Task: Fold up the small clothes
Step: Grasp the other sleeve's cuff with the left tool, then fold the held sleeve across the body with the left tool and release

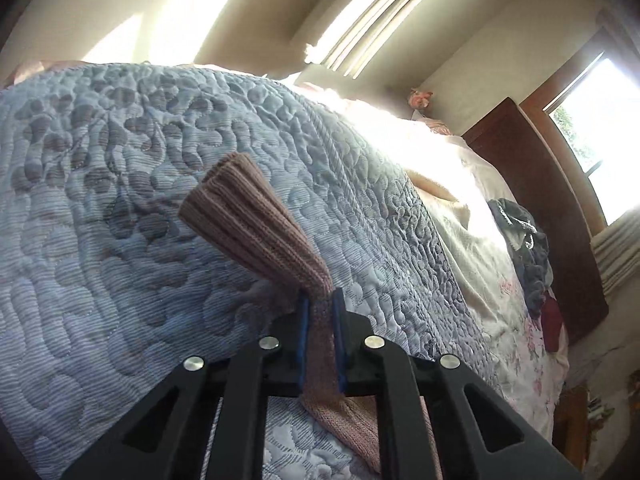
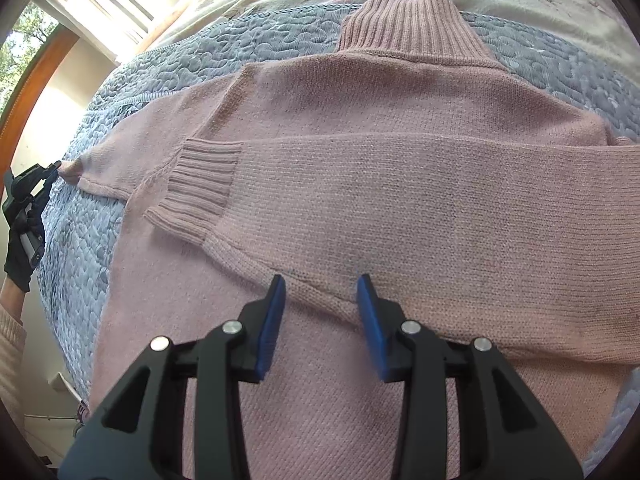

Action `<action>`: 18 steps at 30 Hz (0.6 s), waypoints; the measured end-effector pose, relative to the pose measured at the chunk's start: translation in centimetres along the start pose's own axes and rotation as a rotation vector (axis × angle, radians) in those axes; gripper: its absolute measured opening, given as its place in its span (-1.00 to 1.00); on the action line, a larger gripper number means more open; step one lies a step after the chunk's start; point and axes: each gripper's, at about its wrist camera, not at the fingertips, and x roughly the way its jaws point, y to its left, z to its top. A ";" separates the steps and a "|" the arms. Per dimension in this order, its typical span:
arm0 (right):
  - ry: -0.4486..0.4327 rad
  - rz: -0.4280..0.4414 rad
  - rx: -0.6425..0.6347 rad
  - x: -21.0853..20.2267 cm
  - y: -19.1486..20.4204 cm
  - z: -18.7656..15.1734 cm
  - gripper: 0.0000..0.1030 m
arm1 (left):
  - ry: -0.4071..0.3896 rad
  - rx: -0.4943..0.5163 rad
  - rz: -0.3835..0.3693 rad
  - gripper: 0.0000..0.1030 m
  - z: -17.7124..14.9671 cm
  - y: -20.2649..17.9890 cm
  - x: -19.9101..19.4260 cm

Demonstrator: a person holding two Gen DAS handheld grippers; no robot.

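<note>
A pink knit sweater [image 2: 360, 128] lies flat on a blue quilted bedspread [image 2: 168, 64], collar at the top. One sleeve is folded across the body, its ribbed cuff [image 2: 200, 188] at the left. My right gripper [image 2: 320, 292] hovers open just above that sleeve's lower edge. My left gripper [image 1: 320, 304] is shut on the other sleeve [image 1: 256, 224], whose ribbed cuff end sticks up past the blue pads. In the right wrist view the left gripper [image 2: 54, 168] shows at the far left, holding that sleeve's tip out from the body.
The quilt [image 1: 120, 200] covers the bed, with a floral sheet [image 1: 516, 320] beyond it. A heap of grey and dark red clothes [image 1: 528, 256] lies by the wooden headboard [image 1: 532, 200]. Bright windows with blinds stand behind. A gloved hand [image 2: 20, 256] holds the left gripper.
</note>
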 end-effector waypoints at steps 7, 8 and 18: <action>-0.034 -0.006 -0.016 -2.9 -0.3 -1.6 -0.24 | 0.016 0.228 -0.175 -0.81 -6.4 -9.2 -3.7; -0.037 -0.017 -0.020 -3.2 -0.4 -1.8 -0.24 | 0.030 0.256 -0.216 -0.81 -7.9 -10.9 -4.1; -0.054 -0.082 -0.009 -4.9 -3.1 -3.1 -0.24 | 0.225 0.519 -0.483 -0.81 -23.9 -25.4 -4.9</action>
